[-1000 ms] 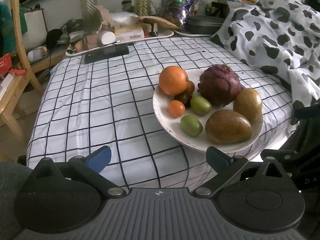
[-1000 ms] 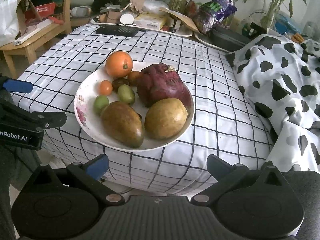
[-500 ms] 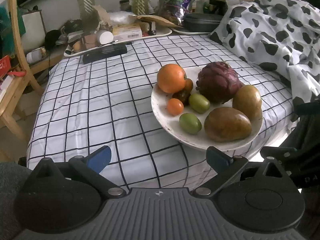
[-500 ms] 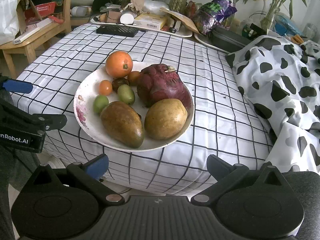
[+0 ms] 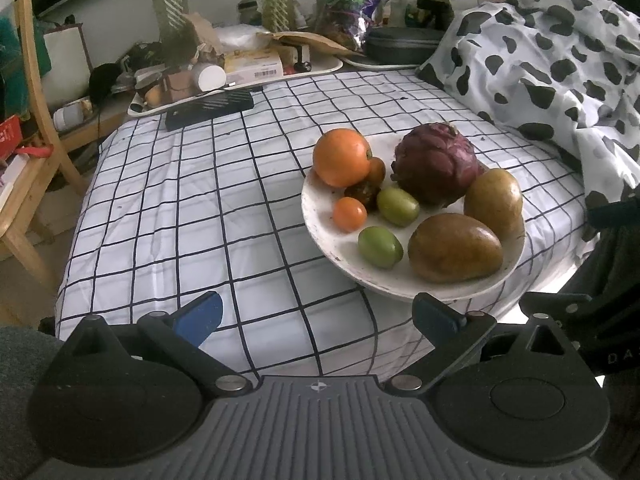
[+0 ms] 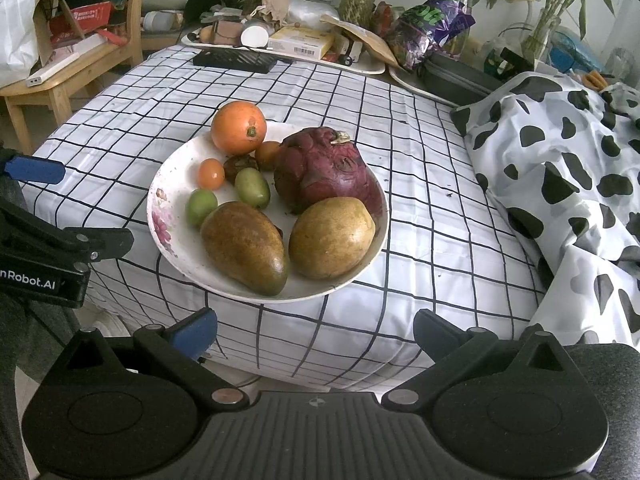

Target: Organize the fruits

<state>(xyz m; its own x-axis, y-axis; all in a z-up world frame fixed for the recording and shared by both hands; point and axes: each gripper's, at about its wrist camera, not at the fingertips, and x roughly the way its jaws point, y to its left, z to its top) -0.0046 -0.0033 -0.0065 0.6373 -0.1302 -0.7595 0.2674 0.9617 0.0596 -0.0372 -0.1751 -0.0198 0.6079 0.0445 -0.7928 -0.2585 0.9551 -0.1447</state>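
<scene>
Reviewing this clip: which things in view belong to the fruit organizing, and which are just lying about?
Job: white plate, large orange, dragon fruit, two brown mangoes, small green fruits, small orange tomatoes.

Lying about: black tray, yellow box, cow-print blanket, wooden chair.

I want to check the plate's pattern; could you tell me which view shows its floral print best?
The right wrist view: the pink floral print sits on the plate's bare near-left rim, facing the camera. In the left wrist view the plate appears plain white; no print is visible.
</scene>
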